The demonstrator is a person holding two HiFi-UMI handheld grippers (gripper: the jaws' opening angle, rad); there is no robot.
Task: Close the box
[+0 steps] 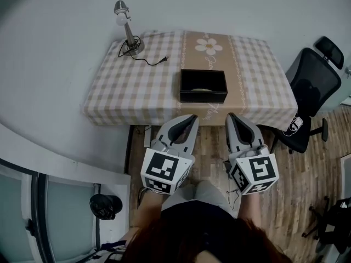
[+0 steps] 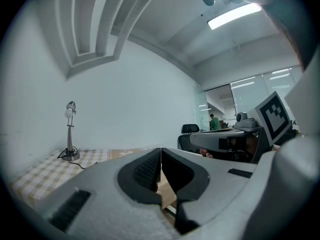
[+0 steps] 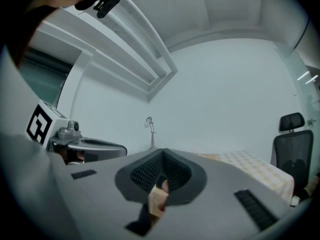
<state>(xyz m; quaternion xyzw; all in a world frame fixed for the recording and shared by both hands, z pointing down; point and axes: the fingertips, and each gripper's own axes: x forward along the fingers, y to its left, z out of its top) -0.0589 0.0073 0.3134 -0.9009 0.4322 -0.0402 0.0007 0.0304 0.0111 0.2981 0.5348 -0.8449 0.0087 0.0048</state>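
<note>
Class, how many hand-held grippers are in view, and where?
2. The left hand-held gripper and the right hand-held gripper sit side by side at the near edge of the table, both pointing toward the box.

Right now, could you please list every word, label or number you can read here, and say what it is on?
None can be read.
Beige-and-white checked tablecloth: cursive print on its tan middle stripe, too small to read.
Left tongs and right tongs: black-and-white square markers only, no letters.
Open black rectangular box: no label shows.
</note>
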